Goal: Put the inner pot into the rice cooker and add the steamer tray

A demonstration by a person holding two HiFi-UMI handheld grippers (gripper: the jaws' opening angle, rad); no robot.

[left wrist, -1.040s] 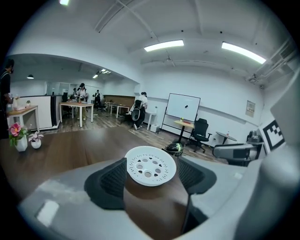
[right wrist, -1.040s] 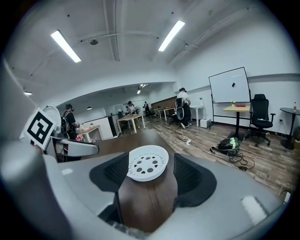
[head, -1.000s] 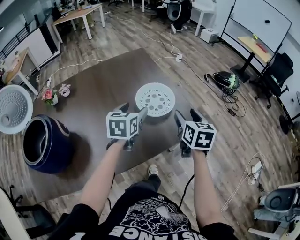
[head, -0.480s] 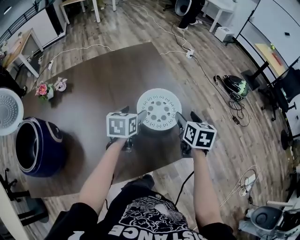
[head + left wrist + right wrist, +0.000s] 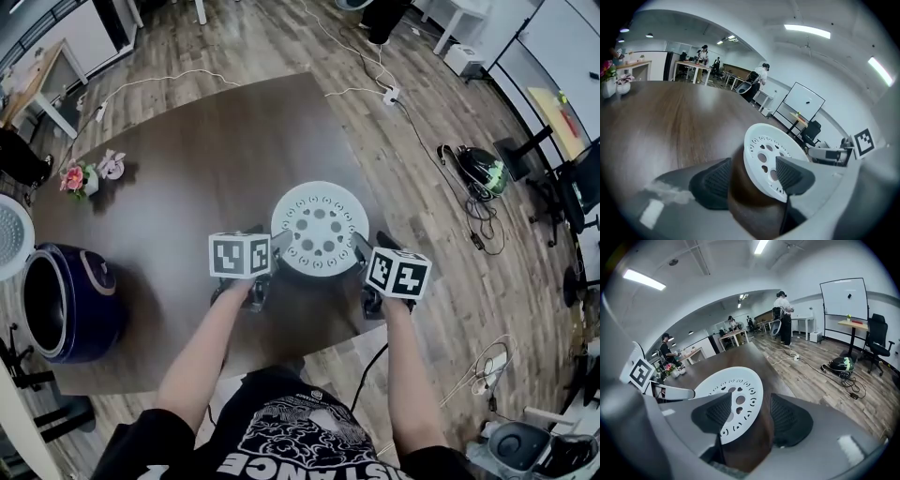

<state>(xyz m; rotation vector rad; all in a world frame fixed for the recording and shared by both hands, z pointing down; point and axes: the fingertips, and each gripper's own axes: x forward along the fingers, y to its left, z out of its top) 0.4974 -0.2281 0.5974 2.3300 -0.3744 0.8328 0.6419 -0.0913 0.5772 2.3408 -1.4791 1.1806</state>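
Note:
The white perforated steamer tray (image 5: 319, 225) lies flat on the brown table (image 5: 187, 159), near its front edge. My left gripper (image 5: 270, 240) is at the tray's left rim and my right gripper (image 5: 370, 246) at its right rim. In the left gripper view the tray (image 5: 764, 150) has its rim between the jaws of the left gripper (image 5: 752, 171); the jaws have just been closing, with table still showing beside one pad. The right gripper (image 5: 750, 404) likewise straddles the tray (image 5: 736, 385), jaws closing but not pressing. The dark blue rice cooker (image 5: 66, 300) stands open at far left.
The cooker's white lid (image 5: 7, 234) is tipped back at the left frame edge. A small flower pot (image 5: 73, 178) and a white ornament (image 5: 111, 165) sit at the table's far left. Cables (image 5: 375, 84) trail on the wooden floor beyond and to the right.
Both grippers have moved forward and down from short of the tray to its left and right rims. Their jaws have narrowed a little around the rim.

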